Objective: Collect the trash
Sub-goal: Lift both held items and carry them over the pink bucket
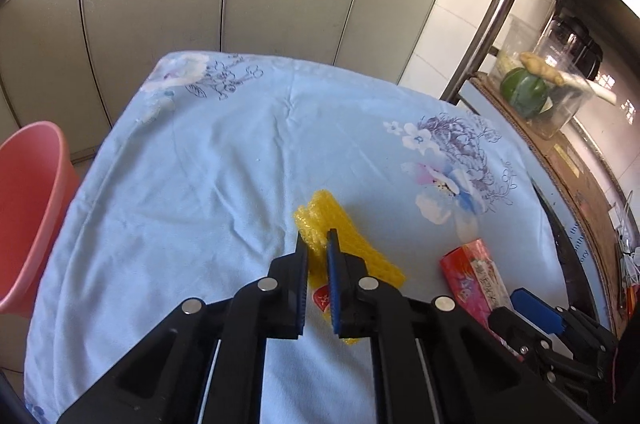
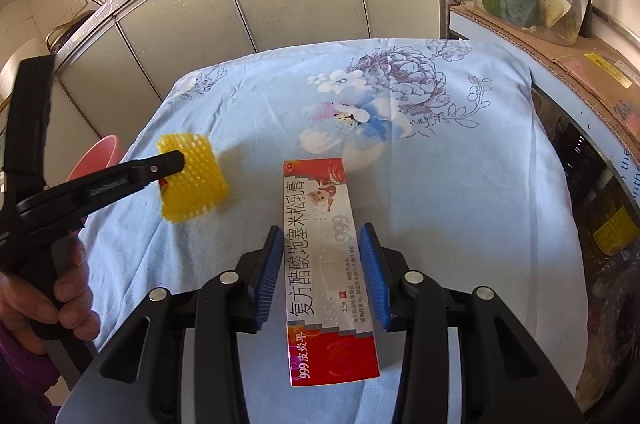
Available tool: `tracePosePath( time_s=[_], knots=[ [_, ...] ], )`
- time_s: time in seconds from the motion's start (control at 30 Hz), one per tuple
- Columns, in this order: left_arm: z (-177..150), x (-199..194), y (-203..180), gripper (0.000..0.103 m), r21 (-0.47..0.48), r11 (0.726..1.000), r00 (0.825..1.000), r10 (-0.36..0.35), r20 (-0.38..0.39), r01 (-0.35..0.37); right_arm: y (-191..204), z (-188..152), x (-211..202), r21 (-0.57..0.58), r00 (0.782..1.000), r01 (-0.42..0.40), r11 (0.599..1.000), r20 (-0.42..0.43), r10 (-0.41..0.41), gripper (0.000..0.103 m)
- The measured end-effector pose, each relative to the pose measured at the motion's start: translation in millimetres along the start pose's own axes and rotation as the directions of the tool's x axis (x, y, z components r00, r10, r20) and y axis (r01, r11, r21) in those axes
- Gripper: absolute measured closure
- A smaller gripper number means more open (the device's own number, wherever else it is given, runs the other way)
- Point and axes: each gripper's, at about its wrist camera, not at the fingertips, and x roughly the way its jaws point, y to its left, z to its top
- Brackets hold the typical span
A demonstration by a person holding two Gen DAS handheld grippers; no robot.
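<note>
Ointment box lines up lengthwise between the right gripper's spread fingers.

The ointment box (image 2: 328,264) lies on the floral cloth (image 2: 460,184), long axis along the right gripper (image 2: 326,272), pads apart and not touching. The left gripper (image 1: 318,256) pinches yellow foam netting (image 1: 340,224), pink bin (image 1: 28,200) nearest.
</note>
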Motion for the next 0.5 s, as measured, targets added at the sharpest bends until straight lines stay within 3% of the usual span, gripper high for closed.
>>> tracePosePath(
  time_s=[0.13, 0.5],
  knots=[
    [-2, -24, 3, 0.095, 0.027, 1.0, 0.998, 0.003, 0.062, -0.005, -1, -4, 1, 0.007, 1.0, 0.002, 1.0, -0.017, -0.002, 0.054],
    [-15, -73, 19, 0.095, 0.062, 0.998, 0.985, 0.016, 0.174, -0.028, 6, -11, -10, 0.001, 1.0, 0.003, 1.0, 0.001, -0.003, 0.053]
  ],
)
